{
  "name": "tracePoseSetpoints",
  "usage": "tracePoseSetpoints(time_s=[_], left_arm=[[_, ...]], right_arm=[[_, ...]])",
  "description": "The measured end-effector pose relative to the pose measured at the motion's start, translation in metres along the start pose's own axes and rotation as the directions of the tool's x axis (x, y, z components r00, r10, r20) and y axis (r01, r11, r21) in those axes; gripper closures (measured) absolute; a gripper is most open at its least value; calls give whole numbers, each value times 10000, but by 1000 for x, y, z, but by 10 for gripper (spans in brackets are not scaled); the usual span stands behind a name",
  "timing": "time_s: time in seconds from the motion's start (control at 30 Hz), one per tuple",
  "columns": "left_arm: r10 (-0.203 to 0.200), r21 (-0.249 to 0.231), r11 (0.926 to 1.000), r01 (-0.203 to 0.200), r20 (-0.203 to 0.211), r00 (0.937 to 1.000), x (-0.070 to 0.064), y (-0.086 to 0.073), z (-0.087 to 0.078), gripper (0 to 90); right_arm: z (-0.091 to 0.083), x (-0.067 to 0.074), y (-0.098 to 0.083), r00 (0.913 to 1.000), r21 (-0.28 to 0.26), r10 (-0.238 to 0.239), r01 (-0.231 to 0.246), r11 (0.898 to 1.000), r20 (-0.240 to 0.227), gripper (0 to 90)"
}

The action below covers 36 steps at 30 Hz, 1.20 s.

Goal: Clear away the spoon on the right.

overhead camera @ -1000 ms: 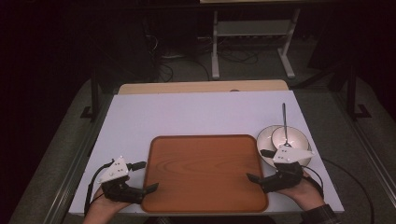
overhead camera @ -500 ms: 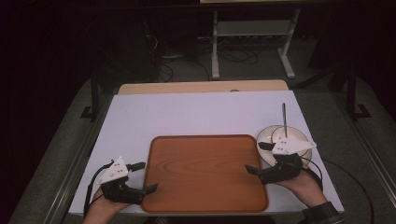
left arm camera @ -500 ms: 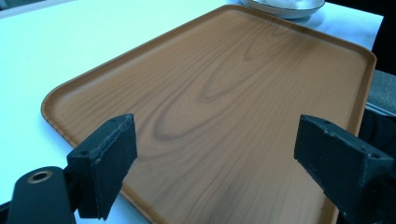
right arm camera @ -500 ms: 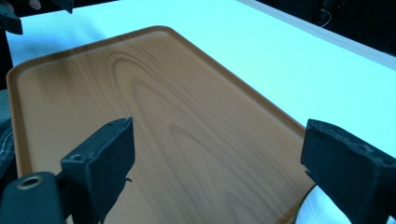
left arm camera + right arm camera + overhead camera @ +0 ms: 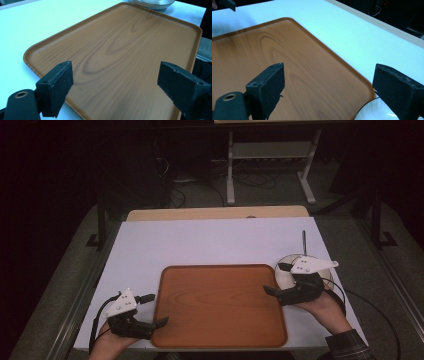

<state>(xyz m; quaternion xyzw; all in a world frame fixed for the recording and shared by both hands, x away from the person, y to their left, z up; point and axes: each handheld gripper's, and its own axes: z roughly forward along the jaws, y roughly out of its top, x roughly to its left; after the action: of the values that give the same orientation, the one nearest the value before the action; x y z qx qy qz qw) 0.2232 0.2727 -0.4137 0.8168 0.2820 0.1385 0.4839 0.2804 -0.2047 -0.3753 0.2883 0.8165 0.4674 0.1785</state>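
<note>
A brown wood-grain tray [image 5: 220, 305] lies flat on a white tabletop [image 5: 210, 240], near the person's edge. Just beside its right side sits a white bowl [image 5: 287, 270] with a thin utensil handle [image 5: 303, 241] rising from it. The left gripper [image 5: 152, 310] rests at the tray's left edge, jaws spread wide, empty. The right gripper [image 5: 274, 279] hovers at the right edge by the bowl, jaws also wide, empty.
</note>
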Motion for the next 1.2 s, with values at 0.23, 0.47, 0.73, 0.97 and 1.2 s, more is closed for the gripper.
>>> tracePoseSetpoints(time_s=[0.23, 0.47, 0.73, 0.97, 1.2], left_arm=[[-10, 2, 10000, 10, -6, 10000, 0, 0, 0, 129], [-50, -3, 10000, 50, -8, 10000, 0, -1, 0, 129], [-100, -42, 9999, 100, -3, 9999, 0, 0, 0, 129], [-53, -61, 10000, 53, 14, 10000, 0, 0, 0, 129], [-67, -84, 9999, 67, 9, 10000, 0, 0, -1, 129]], right_arm=[[2, -9, 6, 10000, -77, 45, -44, 10000, 50, 101], [4, -17, 13, 9999, -110, 109, -108, 9999, 81, 106], [7, -24, 22, 10000, -112, 27, -26, 9999, 41, 117], [11, -33, 29, 9999, -193, 119, -119, 9997, -8, 122], [18, -41, 37, 9999, -229, 165, -166, 9996, -36, 126]])
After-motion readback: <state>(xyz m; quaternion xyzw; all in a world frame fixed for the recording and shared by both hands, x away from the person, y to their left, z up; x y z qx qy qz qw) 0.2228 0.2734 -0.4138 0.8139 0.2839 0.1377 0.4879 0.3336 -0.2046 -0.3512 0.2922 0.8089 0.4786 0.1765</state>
